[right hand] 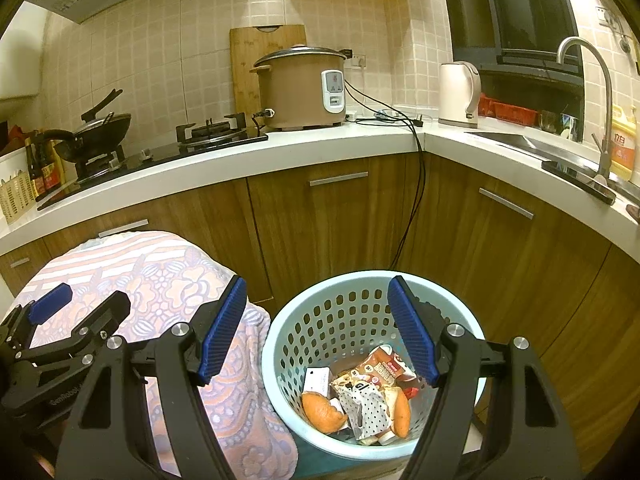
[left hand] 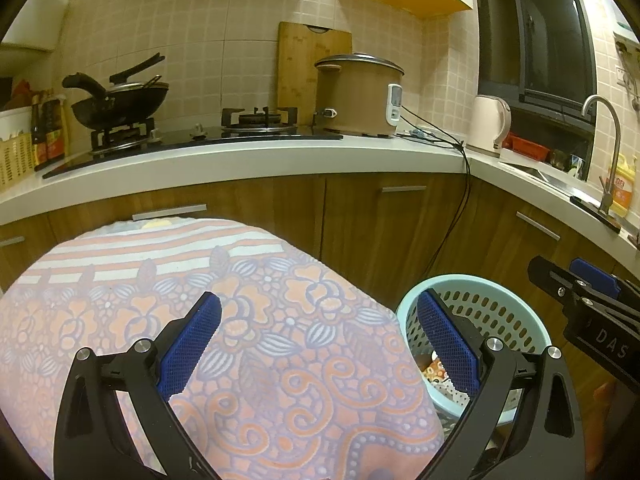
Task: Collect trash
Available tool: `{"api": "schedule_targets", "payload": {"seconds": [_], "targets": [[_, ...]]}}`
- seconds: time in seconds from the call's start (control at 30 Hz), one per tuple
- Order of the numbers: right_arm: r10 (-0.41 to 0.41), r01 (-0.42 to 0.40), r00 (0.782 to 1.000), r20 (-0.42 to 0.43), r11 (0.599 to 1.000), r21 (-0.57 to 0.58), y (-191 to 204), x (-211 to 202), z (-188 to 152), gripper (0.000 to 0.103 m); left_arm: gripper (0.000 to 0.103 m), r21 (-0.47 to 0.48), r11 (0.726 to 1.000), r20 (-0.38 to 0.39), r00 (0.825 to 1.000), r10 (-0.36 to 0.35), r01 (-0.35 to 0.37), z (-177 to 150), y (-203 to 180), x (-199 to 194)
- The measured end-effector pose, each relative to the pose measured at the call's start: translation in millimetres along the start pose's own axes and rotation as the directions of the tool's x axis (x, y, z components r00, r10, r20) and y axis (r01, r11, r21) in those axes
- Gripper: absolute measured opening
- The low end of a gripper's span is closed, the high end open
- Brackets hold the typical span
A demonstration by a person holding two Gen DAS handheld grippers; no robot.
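Both tools stood wide and empty: the left tool [left hand: 318, 344] over the patterned cloth [left hand: 248, 320], the right tool [right hand: 316, 328] above the pale blue basket [right hand: 288, 344]. The trash [right hand: 360, 396], wrappers and what looked like orange peel, lay in the basket's bottom, just beside the cloth's right edge. Collection seemed finished; the next move called for finding any leftover piece, none being visible.

Both wrist views angled down, close over basket [right hand: 280, 344], sharing counter [left hand: 280, 156]
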State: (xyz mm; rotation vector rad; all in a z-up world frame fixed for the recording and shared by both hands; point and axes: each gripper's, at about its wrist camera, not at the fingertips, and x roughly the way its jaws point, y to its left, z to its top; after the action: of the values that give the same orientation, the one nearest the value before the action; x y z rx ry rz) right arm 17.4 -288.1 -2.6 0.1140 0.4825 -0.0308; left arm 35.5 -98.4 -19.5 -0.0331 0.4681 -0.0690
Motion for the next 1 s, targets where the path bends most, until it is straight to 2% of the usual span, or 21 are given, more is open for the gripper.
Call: {"api": "schedule_targets", "payload": {"seconds": [1.0], "targets": [[0.008, -0.008, 1.0, -0.005, 1.0, 0.009, 0.1, 2.1, -4.1, 0.069, 0.095, 0.002, 1.0, -0.006, 1.0, 0.0, 0.0, -1.1, 0.2, 1.2]]}}
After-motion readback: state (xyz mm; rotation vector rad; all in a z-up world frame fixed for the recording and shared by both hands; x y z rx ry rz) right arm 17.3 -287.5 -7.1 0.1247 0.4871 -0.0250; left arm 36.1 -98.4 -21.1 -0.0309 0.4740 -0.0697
